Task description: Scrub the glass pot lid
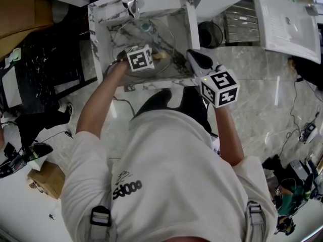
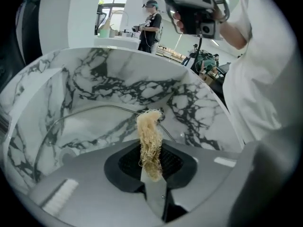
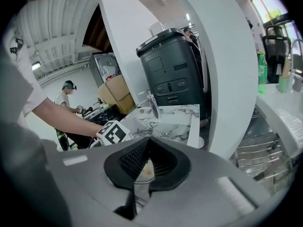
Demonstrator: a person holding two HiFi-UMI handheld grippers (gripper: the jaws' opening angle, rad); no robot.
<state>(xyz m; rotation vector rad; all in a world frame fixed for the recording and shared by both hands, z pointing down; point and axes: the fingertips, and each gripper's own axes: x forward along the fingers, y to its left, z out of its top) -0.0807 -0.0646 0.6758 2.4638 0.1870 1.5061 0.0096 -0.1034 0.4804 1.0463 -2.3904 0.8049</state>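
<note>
A marbled sink holds the glass pot lid, which stands tilted inside it. In the left gripper view the lid's thin metal rim arcs across the basin. My left gripper reaches into the sink, shut on a beige loofah scrubber whose tip touches the glass. My right gripper sits at the sink's front right corner. Its jaws are closed on a thin glassy edge, seemingly the lid's rim. The loofah shows just past the left marker cube.
A faucet stands at the sink's back edge, above the drain. Right of the sink are a black round bin, a metal rack and a white tray. Another person stands far off.
</note>
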